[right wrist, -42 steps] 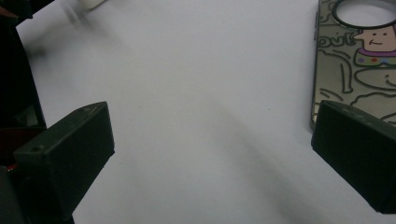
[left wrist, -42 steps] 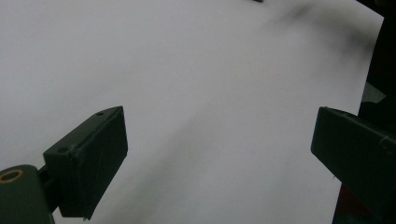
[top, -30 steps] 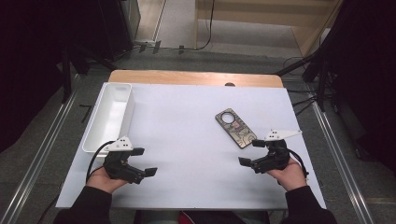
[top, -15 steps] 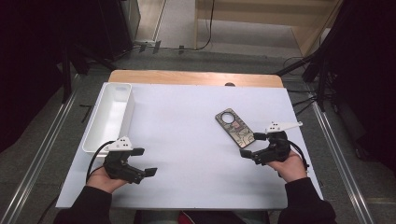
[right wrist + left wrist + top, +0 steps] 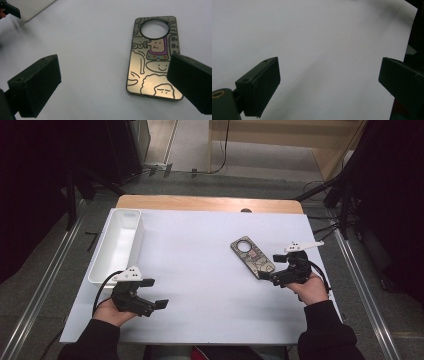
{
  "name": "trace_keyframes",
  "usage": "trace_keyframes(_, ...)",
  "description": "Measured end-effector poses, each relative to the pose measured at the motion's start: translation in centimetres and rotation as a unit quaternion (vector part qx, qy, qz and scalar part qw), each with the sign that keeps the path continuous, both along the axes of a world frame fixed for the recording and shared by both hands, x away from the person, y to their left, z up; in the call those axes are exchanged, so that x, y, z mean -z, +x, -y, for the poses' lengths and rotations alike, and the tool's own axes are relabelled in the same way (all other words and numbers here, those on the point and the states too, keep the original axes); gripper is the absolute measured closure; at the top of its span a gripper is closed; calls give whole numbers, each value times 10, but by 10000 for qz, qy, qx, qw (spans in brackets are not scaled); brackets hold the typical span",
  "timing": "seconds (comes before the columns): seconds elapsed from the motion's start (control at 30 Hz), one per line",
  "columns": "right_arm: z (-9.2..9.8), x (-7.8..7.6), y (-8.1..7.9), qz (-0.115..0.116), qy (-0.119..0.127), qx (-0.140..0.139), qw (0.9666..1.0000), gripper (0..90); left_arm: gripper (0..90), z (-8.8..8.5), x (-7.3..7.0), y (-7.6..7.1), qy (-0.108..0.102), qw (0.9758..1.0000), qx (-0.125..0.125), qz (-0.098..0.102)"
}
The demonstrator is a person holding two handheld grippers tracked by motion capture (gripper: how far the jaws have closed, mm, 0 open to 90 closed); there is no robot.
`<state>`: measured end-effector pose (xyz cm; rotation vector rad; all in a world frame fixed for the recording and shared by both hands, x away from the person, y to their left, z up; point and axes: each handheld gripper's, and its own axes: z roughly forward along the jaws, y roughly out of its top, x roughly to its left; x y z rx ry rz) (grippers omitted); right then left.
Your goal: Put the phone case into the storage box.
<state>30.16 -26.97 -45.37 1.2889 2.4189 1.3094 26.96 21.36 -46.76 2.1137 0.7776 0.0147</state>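
Beside the wide-open, empty right gripper (image 5: pixel 113 82) lies a glossy cartoon-printed phone case (image 5: pixel 153 57); left gripper (image 5: pixel 329 85) gapes empty.

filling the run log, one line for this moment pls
left gripper: open, idle | right gripper: open, at phone case | tray: empty

Your high view looks forward and down over the whole white table (image 5: pixel 200 270). Your right gripper view sits low, looking along its jaws at the phone case (image 5: pixel 152 57) just ahead, also seen from above. Your left gripper view faces bare tabletop close beyond its jaws.
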Motion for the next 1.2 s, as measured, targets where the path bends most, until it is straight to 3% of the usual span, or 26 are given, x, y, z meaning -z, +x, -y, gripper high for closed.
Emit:
trace_keyframes(0.83,0,1,36,-56,-257,195,9995,0,35,-2,0,0,-36,10000,-46,18)
trace_keyframes(1.2,0,3,53,-78,-220,297,9993,0,35,-3,0,0,-41,10000,-54,24)
